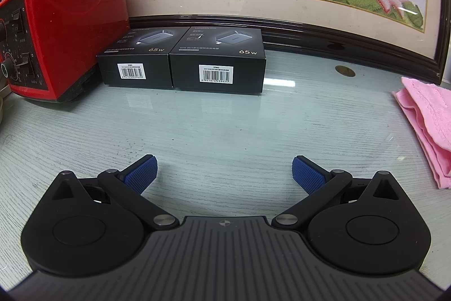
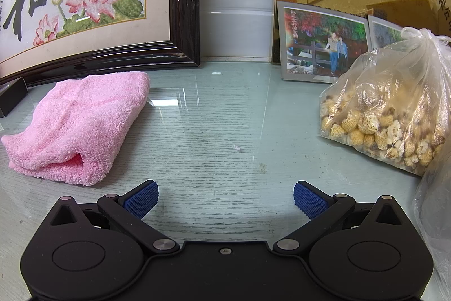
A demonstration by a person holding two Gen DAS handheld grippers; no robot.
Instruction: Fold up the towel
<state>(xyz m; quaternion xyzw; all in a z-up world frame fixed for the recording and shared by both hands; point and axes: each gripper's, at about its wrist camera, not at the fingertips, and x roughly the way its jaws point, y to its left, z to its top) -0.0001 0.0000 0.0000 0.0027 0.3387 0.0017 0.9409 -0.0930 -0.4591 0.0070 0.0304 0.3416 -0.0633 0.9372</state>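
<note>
The pink towel [image 2: 76, 126] lay folded into a thick bundle on the glass-topped worktop [image 2: 225, 131], in front of the framed lotus embroidery [image 2: 84, 4]. Both tongs hung above the glass with nothing in them: the left tongs [image 1: 224, 174] stood wide apart, the towel well off to their right, and the right tongs [image 2: 225, 199] likewise gaped, near the towel's front corner. Two black charger boxes [image 1: 180, 61] sat beside a red blender [image 1: 56, 27].
</note>
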